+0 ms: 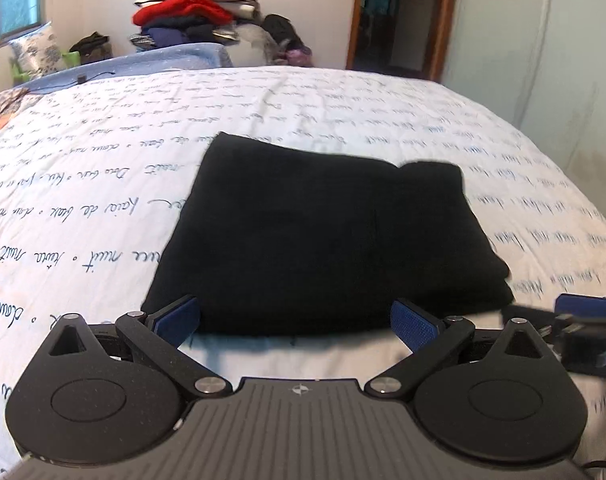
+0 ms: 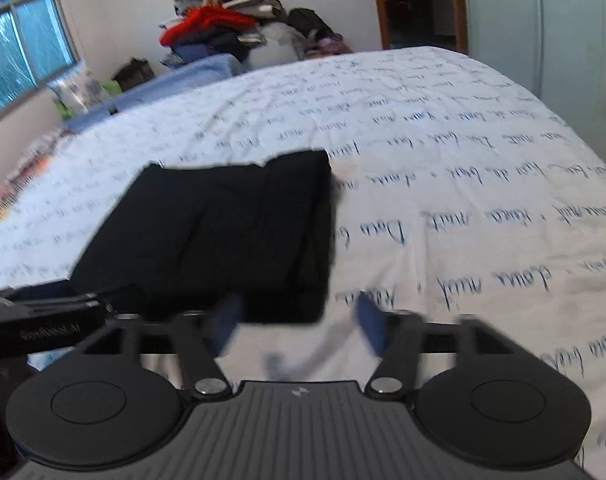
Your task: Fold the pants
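Black folded pants [image 1: 323, 236] mid-bed [image 1: 103, 152]; bare sheet all round.

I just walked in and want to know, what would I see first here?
A black folded pants bundle lies in the middle of a white bedspread covered in blue handwriting. Behind the bed, a messy clothes pile with something bright red stands against the wall. Both grippers are open, near the bundle's front edge.

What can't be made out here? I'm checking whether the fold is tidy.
- Black pants: layers and seams lost in uniform black, both views.
- Pants' near edge, right wrist view: motion blur.
- Right gripper, left wrist view: cut off by the frame edge.
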Motion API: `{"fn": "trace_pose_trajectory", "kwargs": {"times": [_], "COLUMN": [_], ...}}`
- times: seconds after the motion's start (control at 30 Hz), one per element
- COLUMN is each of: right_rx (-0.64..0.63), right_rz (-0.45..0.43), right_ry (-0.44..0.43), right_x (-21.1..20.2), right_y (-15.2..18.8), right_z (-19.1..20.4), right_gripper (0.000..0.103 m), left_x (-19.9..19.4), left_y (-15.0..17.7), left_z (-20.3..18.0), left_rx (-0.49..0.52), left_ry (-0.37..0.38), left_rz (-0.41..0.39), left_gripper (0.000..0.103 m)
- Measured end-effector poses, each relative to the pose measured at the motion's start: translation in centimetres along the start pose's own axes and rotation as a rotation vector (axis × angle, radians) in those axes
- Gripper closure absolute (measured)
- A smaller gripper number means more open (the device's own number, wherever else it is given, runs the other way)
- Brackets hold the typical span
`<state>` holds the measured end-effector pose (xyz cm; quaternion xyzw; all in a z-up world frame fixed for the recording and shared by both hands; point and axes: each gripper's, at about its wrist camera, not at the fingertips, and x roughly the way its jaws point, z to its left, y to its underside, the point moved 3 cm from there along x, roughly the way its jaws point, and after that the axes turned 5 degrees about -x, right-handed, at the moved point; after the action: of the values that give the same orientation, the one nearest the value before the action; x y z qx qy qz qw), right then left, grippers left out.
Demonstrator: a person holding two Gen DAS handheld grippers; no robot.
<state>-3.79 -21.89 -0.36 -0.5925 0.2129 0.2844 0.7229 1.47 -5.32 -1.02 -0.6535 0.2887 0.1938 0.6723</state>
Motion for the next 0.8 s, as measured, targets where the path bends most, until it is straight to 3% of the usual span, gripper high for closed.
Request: {"fn": "trace_pose_trajectory", "kwargs": {"times": [0.13, 0.43, 0.63, 0.8], "right_rx": [-0.05, -0.073, -0.068, -0.085], "right_rz": [0.032, 0.002, -0.002, -0.015], "right_ry": [0.019, 0.026, 0.032, 0.008], "right_x": [0.1, -2.6, -4.5, -5.8], "right_y": [1.1, 2.8, 4.1, 5.3], "right_z": [1.0, 2.6, 3.1, 4.1], "right_gripper": [0.024, 0.024, 0.024, 0.024], "left_x": [-1.3, -4.2, -6.8, -8.6], "left_y": [0.4, 1.5, 2.0, 2.7], "left_z": [-0.2, 1.0, 1.8, 1.8], "left_rx": [0.035, -0.021, -0.062, -0.041], "left_ry": [-0.018, -0.014, -0.014, -0.047], "left_rz": [0.0, 0.035, -0.004, -0.022], "left_gripper": [0.001, 0.001, 0.001, 0.001]}}
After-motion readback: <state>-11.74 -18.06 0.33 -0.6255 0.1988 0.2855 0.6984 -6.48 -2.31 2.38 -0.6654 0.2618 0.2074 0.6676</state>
